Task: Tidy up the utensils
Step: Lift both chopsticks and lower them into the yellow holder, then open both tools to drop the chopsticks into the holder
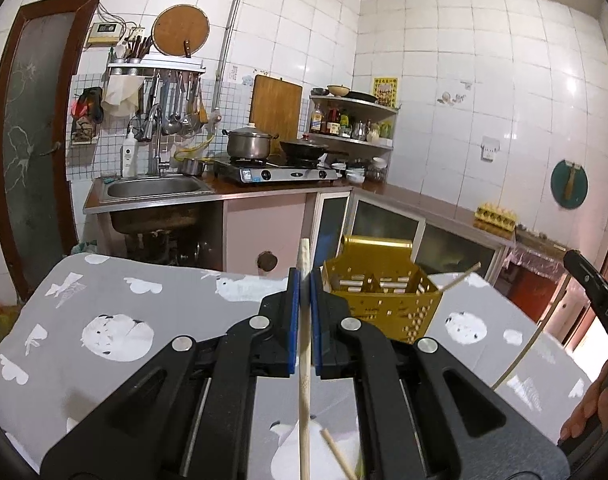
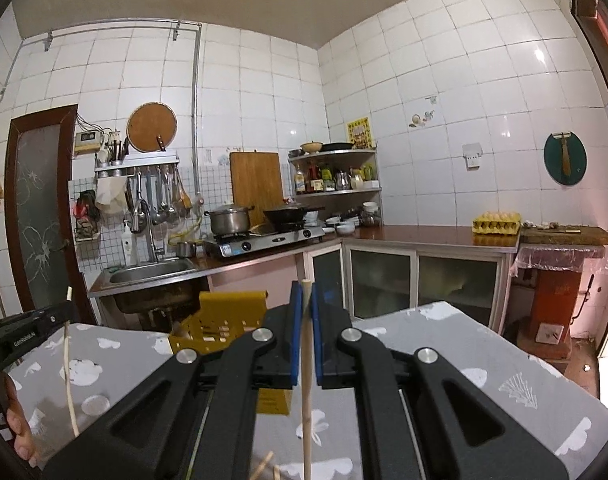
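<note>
My left gripper (image 1: 305, 276) is shut on a pale wooden chopstick (image 1: 304, 384) that stands nearly upright between its blue pads, above the grey patterned table (image 1: 116, 328). My right gripper (image 2: 306, 292) is shut on a second chopstick (image 2: 306, 392), also upright. A yellow perforated utensil basket (image 1: 384, 296) stands on the table just right of the left gripper; in the right wrist view the basket (image 2: 220, 326) is left of the right gripper. The left gripper (image 2: 70, 312) with its chopstick shows at the left edge of the right wrist view. Another chopstick (image 1: 338, 454) lies on the table below.
Beyond the table are a sink (image 1: 154, 188), a gas stove with a pot (image 1: 250, 142) and a wok, and a counter with a yellow egg tray (image 2: 496, 224). The right gripper's black body (image 1: 596, 292) shows at the right edge of the left wrist view.
</note>
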Action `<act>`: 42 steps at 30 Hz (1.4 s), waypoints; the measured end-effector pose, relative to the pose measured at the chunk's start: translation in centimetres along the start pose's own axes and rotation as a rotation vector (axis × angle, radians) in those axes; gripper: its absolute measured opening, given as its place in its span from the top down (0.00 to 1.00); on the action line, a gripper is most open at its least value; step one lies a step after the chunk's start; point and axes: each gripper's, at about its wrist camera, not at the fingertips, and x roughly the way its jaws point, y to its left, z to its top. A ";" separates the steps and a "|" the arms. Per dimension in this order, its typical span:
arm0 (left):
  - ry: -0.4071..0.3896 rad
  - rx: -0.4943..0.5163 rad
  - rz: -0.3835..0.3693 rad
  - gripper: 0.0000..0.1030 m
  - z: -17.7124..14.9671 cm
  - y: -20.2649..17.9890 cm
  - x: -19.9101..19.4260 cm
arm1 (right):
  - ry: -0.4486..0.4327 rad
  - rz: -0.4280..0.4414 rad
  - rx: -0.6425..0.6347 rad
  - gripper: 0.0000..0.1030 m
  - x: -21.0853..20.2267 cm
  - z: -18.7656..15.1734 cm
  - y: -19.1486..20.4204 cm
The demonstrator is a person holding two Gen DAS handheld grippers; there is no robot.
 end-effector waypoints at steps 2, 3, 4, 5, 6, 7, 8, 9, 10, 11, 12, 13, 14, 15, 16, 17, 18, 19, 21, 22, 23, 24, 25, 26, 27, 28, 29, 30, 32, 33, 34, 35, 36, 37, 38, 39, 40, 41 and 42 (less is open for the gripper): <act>-0.016 -0.004 -0.003 0.96 0.9 0.0 0.2 | -0.007 0.009 -0.014 0.95 0.4 0.7 0.5; -0.023 -0.005 -0.007 0.96 1.2 0.0 0.2 | -0.015 0.016 -0.020 0.95 0.6 1.2 0.8; -0.032 -0.004 -0.015 0.96 1.8 0.0 0.3 | -0.021 0.019 -0.025 0.95 0.8 1.5 1.1; -0.044 0.001 -0.021 0.96 2.5 -0.2 0.3 | -0.029 0.025 -0.031 0.95 0.9 2.0 1.4; -0.055 0.002 -0.027 0.96 3.1 -0.3 0.3 | -0.038 0.032 -0.036 0.95 1.1 2.7 1.7; -0.065 -0.002 -0.042 0.96 4.0 -0.5 0.4 | -0.043 0.038 -0.036 0.95 1.3 3.1 1.9; -0.076 -0.008 -0.054 0.96 4.9 -0.6 0.5 | -0.048 0.048 -0.030 0.95 1.6 3.7 2.1; -0.087 -0.011 -0.061 0.96 5.7 -0.7 0.6 | -0.044 0.061 -0.021 0.95 2.0 4.4 2.3; -0.105 -0.014 -0.069 0.96 6.8 -0.8 0.7 | -0.041 0.075 -0.011 0.95 2.4 4.9 2.5; -0.121 -0.018 -0.078 0.96 7.8 -1.0 0.8 | -0.042 0.090 0.003 0.95 2.7 5.6 2.5; -0.140 -0.023 -0.092 0.96 9.0 -1.1 1.0 | -0.041 0.102 0.013 0.95 3.0 6.3 2.7; -0.153 -0.024 -0.102 0.96 9.8 -1.4 1.2 | -0.041 0.102 0.013 0.95 3.0 6.3 2.7; -0.169 -0.024 -0.109 0.96 10.7 -1.6 1.3 | -0.045 0.110 0.018 0.95 3.3 7.0 2.8; -0.189 -0.021 -0.112 0.96 11.6 -2.0 1.5 | -0.064 0.111 0.014 0.95 3.9 8.3 3.2; -0.207 -0.015 -0.111 0.96 12.3 -2.4 1.9 | -0.072 0.107 0.007 0.95 4.2 8.8 3.4; -0.223 -0.010 -0.111 0.96 13.0 -2.9 2.3 | -0.072 0.107 0.007 0.95 4.2 8.8 3.4; -0.235 -0.008 -0.113 0.96 13.6 -3.3 2.8 | -0.080 0.102 -0.001 0.95 4.6 9.2 3.7; -0.244 -0.009 -0.117 0.96 14.0 -3.7 3.4 | -0.089 0.099 -0.005 0.95 5.6 10.1 4.0; -0.258 -0.009 -0.125 0.96 14.5 -4.4 4.6 | -0.092 0.096 -0.008 0.95 6.2 10.4 4.2; -0.266 -0.009 -0.128 0.96 14.6 -4.7 5.4 | -0.095 0.092 -0.011 0.95 6.6 10.6 4.3; -0.272 -0.007 -0.129 0.96 14.6 -4.9 6.0 | -0.097 0.087 -0.017 0.95 7.3 10.7 4.5; -0.280 -0.006 -0.129 0.96 14.6 -5.1 7.0 | -0.097 0.085 -0.021 0.95 8.0 10.7 4.6; -0.284 -0.006 -0.129 0.96 14.6 -5.3 7.6 | -0.095 0.083 -0.021 0.95 8.7 10.5 4.6; -0.289 -0.006 -0.131 0.96 14.4 -5.4 8.6 | -0.093 0.081 -0.020 0.95 9.2 10.4 4.6; -0.294 -0.008 -0.133 0.96 14.3 -5.4 9.2 | -0.090 0.079 -0.017 0.95 10.0 10.1 4.6; -0.295 -0.015 -0.132 0.96 14.1 -5.3 10.5 | -0.088 0.081 -0.017 0.95 10.4 9.8 4.7; -0.292 -0.021 -0.133 0.96 14.1 -5.2 11.2 | -0.088 0.081 -0.017 0.95 11.1 9.4 4.7; -0.281 -0.033 -0.142 0.96 13.9 -5.0 12.5 | -0.088 0.078 -0.022 0.95 11.7 9.1 4.7; -0.266 -0.045 -0.148 0.96 13.6 -4.7 14.1 | -0.089 0.069 -0.034 0.95 12.7 8.5 4.8; -0.260 -0.051 -0.146 0.96 13.4 -4.5 14.9 | -0.091 0.065 -0.041 0.95 13.3 8.1 4.9; -0.252 -0.052 -0.143 0.96 13.1 -4.4 15.8 | -0.094 0.060 -0.049 0.95 13.8 7.8 4.9; -0.244 -0.052 -0.142 0.96 12.7 -4.3 16.7 | -0.094 0.056 -0.054 0.95 14.2 7.7 5.2; -0.239 -0.051 -0.138 0.96 12.3 -4.2 17.4 | -0.093 0.054 -0.056 0.95 14.7 7.4 5.4; -0.236 -0.050 -0.133 0.96 11.9 -4.2 17.8 | -0.091 0.050 -0.053 0.95 15.1 7.0 5.4; -0.235 -0.050 -0.124 0.96 11.6 -4.2 18.3 | -0.087 0.048 -0.051 0.95 15.5 6.8 5.4; -0.226 -0.048 -0.119 0.96 11.1 -4.2 19.0 | -0.079 0.047 -0.049 0.95 16.0 6.5 5.4; -0.217 -0.046 -0.117 0.96 10.8 -4.2 19.5 | -0.075 0.043 -0.049 0.95 16.3 6.1 5.5; -0.212 -0.043 -0.116 0.96 10.6 -4.2 19.8 | -0.070 0.042 -0.052 0.95 16.8 5.9 5.5; -0.208 -0.034 -0.111 0.96 10.2 -4.3 20.2 | -0.064 0.039 -0.058 0.95 17.1 5.6 5.6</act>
